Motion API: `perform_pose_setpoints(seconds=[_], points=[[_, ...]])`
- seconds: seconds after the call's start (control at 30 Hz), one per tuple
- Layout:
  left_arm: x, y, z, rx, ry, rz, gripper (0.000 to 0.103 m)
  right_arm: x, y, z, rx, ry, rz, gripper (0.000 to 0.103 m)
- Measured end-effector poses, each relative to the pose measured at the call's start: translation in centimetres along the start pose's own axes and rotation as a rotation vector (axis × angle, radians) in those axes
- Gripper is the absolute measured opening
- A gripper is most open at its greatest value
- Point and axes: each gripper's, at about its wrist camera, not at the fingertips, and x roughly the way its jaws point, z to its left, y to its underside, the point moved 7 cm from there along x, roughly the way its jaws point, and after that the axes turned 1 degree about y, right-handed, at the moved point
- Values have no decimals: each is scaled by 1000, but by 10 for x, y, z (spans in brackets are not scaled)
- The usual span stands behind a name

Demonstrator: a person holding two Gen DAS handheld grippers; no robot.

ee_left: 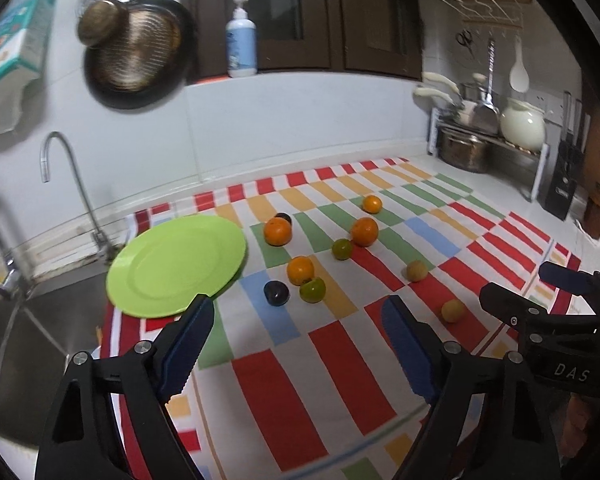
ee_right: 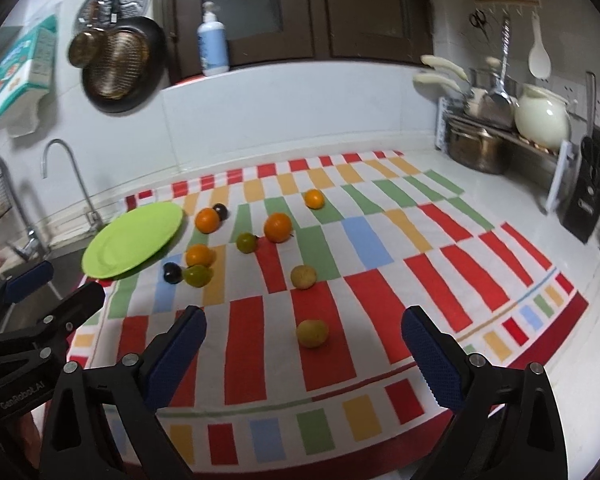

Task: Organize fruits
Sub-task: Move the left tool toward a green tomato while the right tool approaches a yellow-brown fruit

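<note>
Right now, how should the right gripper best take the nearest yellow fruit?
Probably across its widest middle, coming from the near side and above: the nearest yellow fruit is round, sits alone on the cloth, and lies just ahead of the open right gripper.

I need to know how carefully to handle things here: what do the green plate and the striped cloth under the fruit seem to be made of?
Green plate: probably plastic or melamine; uniform lime colour, smooth with a soft sheen, thin rim. Glazed ceramic can't be ruled out.
Striped cloth: woven fabric, matte; it ripples slightly and drapes over the counter's front edge.

Looking down along the fingers from near the counter's front edge – side by side, sharing the striped cloth (ee_left: 300,360) and green plate (ee_right: 132,240)
</note>
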Motion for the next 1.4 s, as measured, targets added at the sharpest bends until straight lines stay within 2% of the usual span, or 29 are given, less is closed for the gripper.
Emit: perform_pose_setpoints(seconds=[0.3, 0.57, 0.67, 0.9, 1.4], points=[[48, 1, 2, 59, 109, 63, 73, 30, 12, 0, 58, 92, 79, 88], [84, 6, -6, 58, 171, 119, 62, 55, 26, -5, 97, 123, 159, 74], [96, 7, -7, 40, 188, 136, 59, 59, 28, -5, 98, 134, 166, 72], [116, 10, -7, 35, 198, 166, 51, 74, 34, -6, 132, 136, 197, 60], [143, 13, -8, 55, 185, 237, 40, 91, 40, -3, 151, 142, 237, 37]])
